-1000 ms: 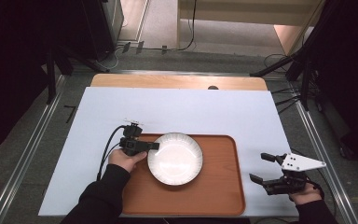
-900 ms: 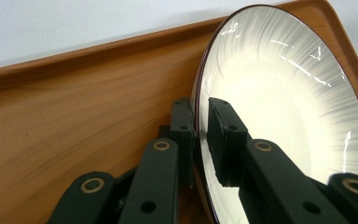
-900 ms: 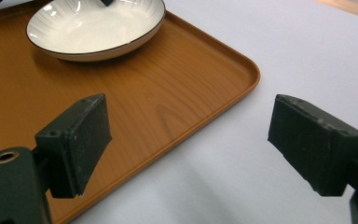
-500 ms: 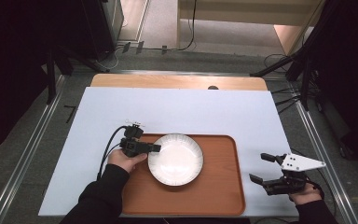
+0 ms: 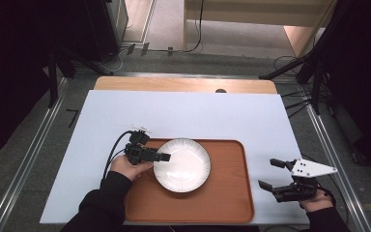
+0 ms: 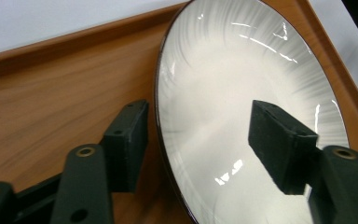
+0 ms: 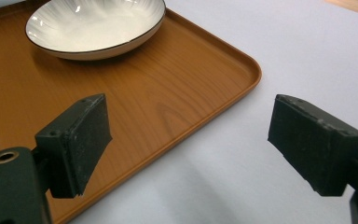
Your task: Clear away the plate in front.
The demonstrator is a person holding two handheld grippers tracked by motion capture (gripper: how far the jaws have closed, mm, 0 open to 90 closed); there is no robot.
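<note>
A white ribbed plate [image 5: 182, 165] with a dark rim lies on the left half of a brown wooden tray [image 5: 227, 193]. My left gripper [image 5: 162, 156] is at the plate's left rim. In the left gripper view it [image 6: 196, 126] is open, one jaw over the tray [image 6: 51, 93] outside the rim and the other above the plate [image 6: 242, 70], with a wide gap. My right gripper [image 5: 269, 173] is open over the bare table just off the tray's right edge. In the right gripper view it [image 7: 196, 116] spans the tray's corner [image 7: 168, 102], with the plate [image 7: 95, 23] farther off.
The tray rests on a pale board [image 5: 183, 116] that covers the table, with a wooden strip [image 5: 183, 84] along the back edge. The left gripper's black cable [image 5: 113, 150] loops over the board left of the tray. Dark stands and floor cables surround the table.
The left gripper has shifted slightly nearer along the plate's left rim. The plate and the right gripper have stayed in place.
</note>
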